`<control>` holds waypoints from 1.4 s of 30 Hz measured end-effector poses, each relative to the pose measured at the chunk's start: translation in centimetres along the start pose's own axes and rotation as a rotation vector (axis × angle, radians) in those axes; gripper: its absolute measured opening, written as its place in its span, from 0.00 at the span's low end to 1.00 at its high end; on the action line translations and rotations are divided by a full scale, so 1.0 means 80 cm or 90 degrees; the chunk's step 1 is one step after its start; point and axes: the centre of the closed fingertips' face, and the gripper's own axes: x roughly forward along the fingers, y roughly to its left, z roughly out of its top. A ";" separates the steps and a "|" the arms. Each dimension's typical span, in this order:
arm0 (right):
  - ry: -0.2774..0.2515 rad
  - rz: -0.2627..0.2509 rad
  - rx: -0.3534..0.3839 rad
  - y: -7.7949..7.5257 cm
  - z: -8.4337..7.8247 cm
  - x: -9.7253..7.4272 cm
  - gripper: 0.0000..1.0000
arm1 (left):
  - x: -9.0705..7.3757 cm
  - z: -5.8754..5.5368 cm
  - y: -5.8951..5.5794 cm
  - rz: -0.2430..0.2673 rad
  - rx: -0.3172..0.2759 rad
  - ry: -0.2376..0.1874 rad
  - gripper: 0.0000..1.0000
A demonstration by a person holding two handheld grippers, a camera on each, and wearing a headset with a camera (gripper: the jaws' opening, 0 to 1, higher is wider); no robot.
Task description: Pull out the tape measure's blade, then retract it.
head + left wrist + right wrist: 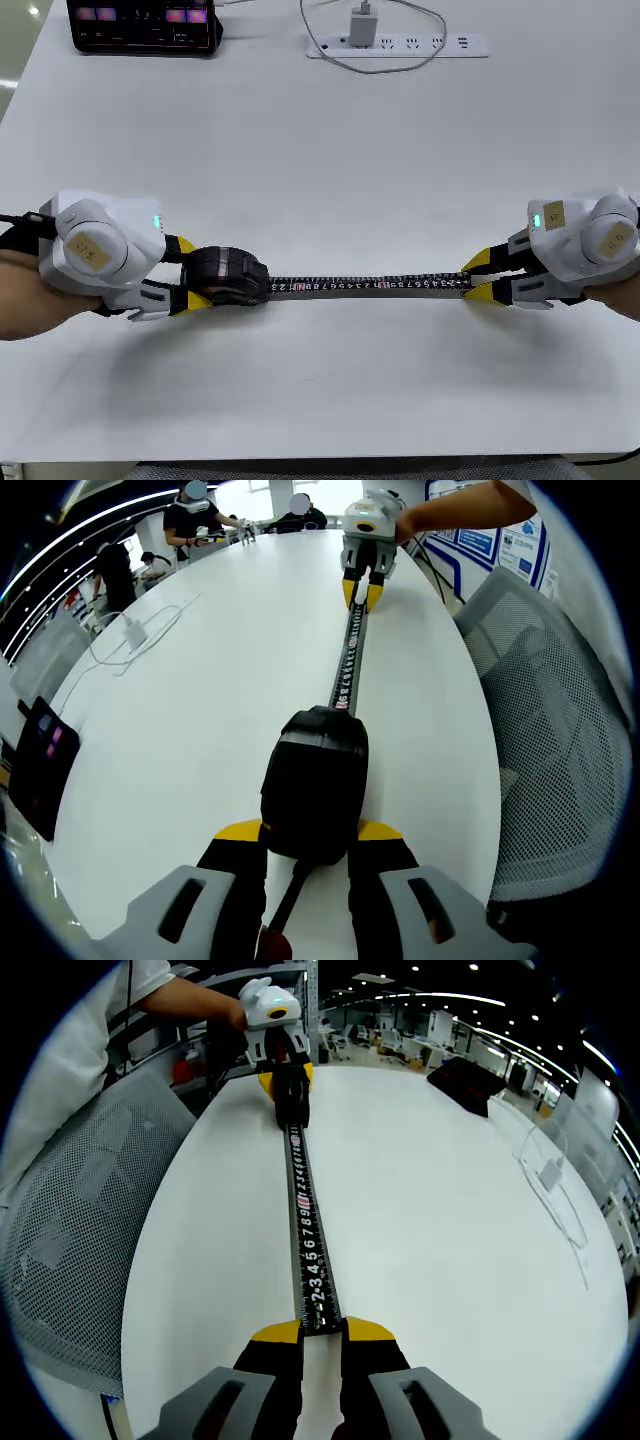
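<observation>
Blade point(370, 284) of the tape measure is pulled out, a long dark strip with white numbers and small red marks. Its long axis runs from left to right across the head view, about parallel to the near edge of the white tabletop point(300, 150). It is straight and flat, with the printed face up, and the numbers get smaller toward the right end.

The tape measure point(228, 276) has a black, rounded plastic case, which is at the left end of the blade and near the front edge of the tabletop. The mouth of the case points to the right. The left claw point(200, 272) holds this case, with one yellow tip pressed on each side of it. The right claw point(472, 278) is nearly closed, and its yellow tips pinch the free end of the blade. The two claws are well apart and point at each other along the blade. I cannot tell if the blade touches the tabletop or hangs just above it.

At the far edge of the tabletop lie a white power strip point(420, 44) with a plugged white charger point(362, 28), and a black device with a lit screen point(145, 25). A grey mesh chair point(540, 680) stands beside the tabletop.
</observation>
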 end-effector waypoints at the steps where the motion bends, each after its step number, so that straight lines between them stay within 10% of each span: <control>1: 0.001 -0.001 0.001 0.000 0.000 0.000 0.10 | 0.000 0.000 0.000 0.001 0.002 0.001 0.26; 42: -0.012 -0.008 0.056 -0.004 0.016 -0.001 0.29 | -0.006 0.003 -0.002 0.007 -0.043 -0.008 0.40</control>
